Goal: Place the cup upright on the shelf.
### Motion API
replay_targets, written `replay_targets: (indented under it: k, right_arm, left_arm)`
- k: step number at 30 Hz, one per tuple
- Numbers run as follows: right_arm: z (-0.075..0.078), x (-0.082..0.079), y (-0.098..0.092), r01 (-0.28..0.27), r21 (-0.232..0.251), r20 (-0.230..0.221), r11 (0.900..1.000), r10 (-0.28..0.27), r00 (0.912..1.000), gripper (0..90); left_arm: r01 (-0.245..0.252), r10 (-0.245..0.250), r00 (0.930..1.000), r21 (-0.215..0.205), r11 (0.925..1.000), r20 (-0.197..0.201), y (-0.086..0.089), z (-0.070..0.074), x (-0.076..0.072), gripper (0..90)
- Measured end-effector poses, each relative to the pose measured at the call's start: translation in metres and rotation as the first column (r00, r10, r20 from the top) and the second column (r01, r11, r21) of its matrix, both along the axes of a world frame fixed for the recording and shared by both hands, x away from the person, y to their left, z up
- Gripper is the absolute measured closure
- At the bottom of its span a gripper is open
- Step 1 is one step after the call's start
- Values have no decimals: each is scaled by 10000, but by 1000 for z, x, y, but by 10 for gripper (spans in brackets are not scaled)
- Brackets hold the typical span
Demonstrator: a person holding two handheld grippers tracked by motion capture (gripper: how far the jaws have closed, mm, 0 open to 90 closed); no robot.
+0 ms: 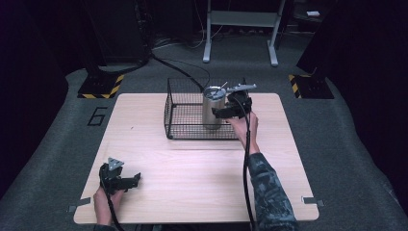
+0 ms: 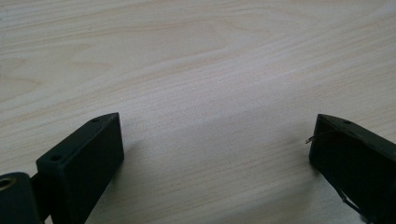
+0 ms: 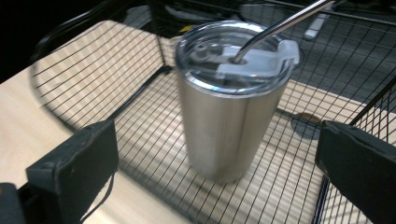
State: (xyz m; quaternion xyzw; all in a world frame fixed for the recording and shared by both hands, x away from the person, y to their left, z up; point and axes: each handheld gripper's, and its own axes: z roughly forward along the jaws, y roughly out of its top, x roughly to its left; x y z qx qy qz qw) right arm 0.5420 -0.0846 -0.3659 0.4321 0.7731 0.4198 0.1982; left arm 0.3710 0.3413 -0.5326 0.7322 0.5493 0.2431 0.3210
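Between right gripper (image 3: pixel 215 154) jaws: tumbler (image 3: pixel 229 112)

One wire basket (image 1: pixel 185 126), one steel tumbler (image 1: pixel 212 108), one straw (image 3: pixel 280 25), one table (image 1: pixel 192 178).

- I'm looking down on a pale wooden table (image 1: pixel 192 183) with rounded corners, its grain running crosswise.
- Grey carpet floor (image 1: pixel 346 144) surrounds it; a dark "6" (image 1: pixel 97 116) is marked on the carpet off the table's far left corner.
- Two yellow-and-black hazard-striped bases (image 1: pixel 101 87) (image 1: pixel 310 85) sit on the floor, one at each far side.
- A light grey metal stand (image 1: pixel 240 29) with two feet is farther back, cables (image 1: pixel 178 65) trailing over the floor near it.
- The room's edges and back are dark; I can't make out any walls.
- Small grey brackets (image 1: pixel 78 207) (image 1: pixel 310 200) sit at the table's near corners.
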Motion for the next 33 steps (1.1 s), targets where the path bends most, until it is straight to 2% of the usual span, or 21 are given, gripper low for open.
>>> replay_targets:
  k: [4, 8, 16, 25, 33]
  right_arm:
    - [7, -20, -5, -337, 69, 105, 9994, 337, 9994, 0]
    - [15, -42, -10, -724, -81, 363, 9973, 727, 9967, 0]
    - [24, -81, -26, -1056, -360, 814, 9938, 1082, 9908, 0]
    - [21, -118, -52, -888, -410, 1002, 9952, 925, 9907, 0]
    - [8, -149, -79, -446, -535, 1046, 9976, 501, 9932, 0]
  left_arm:
    - [1, -1, 10000, -18, 10000, -2, 0, 0, 0, 30]
    - [-2, 2, 10000, -26, 10000, 0, 0, 0, 0, 30]
    - [7, -7, 10000, -9, 10000, -7, 0, 0, 0, 29]
    - [8, -8, 10000, -12, 10000, -8, 0, 0, 0, 29]
    - [10, -10, 10000, -8, 10000, -11, 0, 0, 0, 29]
